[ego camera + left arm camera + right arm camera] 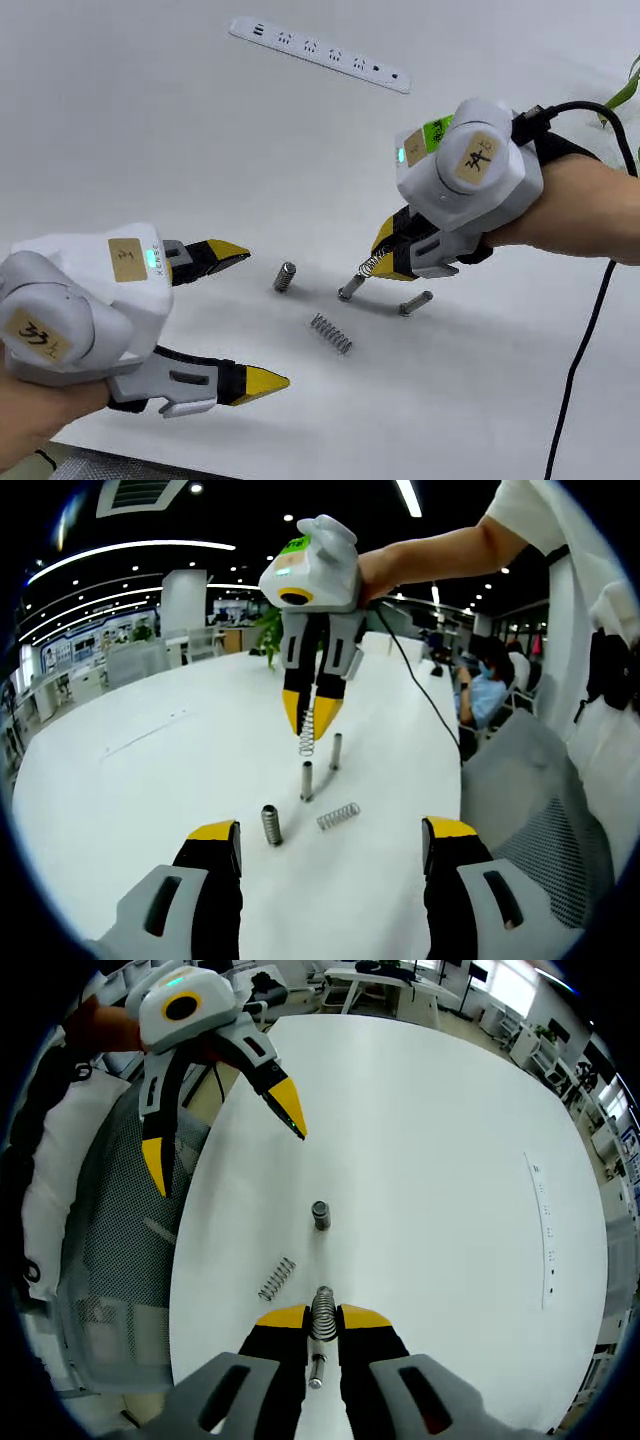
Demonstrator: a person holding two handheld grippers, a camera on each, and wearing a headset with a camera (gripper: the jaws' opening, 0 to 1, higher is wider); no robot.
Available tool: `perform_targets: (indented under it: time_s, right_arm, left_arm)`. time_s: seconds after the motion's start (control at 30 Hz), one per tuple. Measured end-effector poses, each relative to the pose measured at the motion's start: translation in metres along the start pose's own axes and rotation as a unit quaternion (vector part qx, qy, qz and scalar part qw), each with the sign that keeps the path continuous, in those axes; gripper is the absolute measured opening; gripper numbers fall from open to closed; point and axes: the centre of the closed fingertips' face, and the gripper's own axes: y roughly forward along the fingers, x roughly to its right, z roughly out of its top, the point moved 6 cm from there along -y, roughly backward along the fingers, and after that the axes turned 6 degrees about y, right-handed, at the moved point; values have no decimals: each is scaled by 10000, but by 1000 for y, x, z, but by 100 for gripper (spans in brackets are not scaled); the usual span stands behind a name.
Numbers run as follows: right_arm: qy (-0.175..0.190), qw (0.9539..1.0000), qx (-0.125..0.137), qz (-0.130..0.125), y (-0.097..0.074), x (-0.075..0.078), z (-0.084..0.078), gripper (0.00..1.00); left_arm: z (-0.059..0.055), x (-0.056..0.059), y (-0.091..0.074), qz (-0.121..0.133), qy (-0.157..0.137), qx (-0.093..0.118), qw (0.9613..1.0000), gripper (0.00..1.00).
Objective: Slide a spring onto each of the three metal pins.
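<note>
In the head view the right gripper (386, 258) covers the upper end of the spring (372, 264) it pinches, the black cable (585, 350) runs off the bottom edge, the power strip (320, 54) bears markings too small to read, and a green leaf (625, 90) is cut by the right edge.

Sprung pin (285, 276), bare middle pin (351, 288), bare end pin (415, 302) upright; loose spring (331, 333) flat; another spring (372, 263) seemingly over middle.
</note>
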Motion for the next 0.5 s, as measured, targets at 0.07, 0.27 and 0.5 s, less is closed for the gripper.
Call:
perform_targets:
  time_s: [0.07, 0.27, 0.5]
  right_arm:
    - [10, 10000, -10, 10, 1, 1, 0, 12]
    - [36, 10000, -36, 48, 5, -1, -1, 12]
    - [35, 10000, -45, 74, 11, -2, 0, 12]
  left_arm:
    - [0, 0, 0, 1, -23, 3, 10000, 76]
    - [-1, 1, 1, -33, -46, 5, 10000, 75]
    - [-1, 4, 2, -62, -90, 36, 9999, 75]
